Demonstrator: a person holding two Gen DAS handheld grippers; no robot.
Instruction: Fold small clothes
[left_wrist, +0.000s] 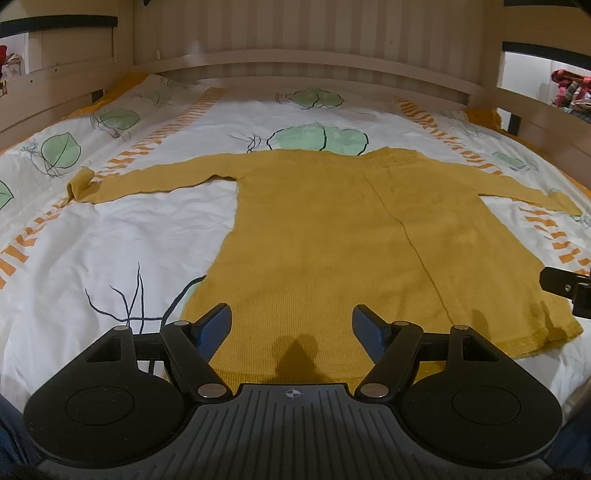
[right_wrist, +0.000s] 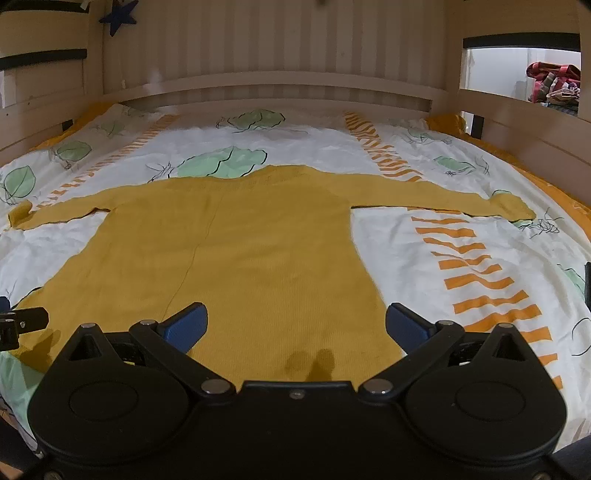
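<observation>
Both tongs agape — tilted down over sweater

White duvet cover printed with green leaves and orange stripes, spread below a pale wooden headboard. Dark blue star left of the headboard; bright bundled fabrics right of it.

- A bed carries a white cover printed with green leaves and orange stripes.
- A pale wooden slatted headboard stands along its far edge.
- A dark blue star hangs at the far left corner.
</observation>
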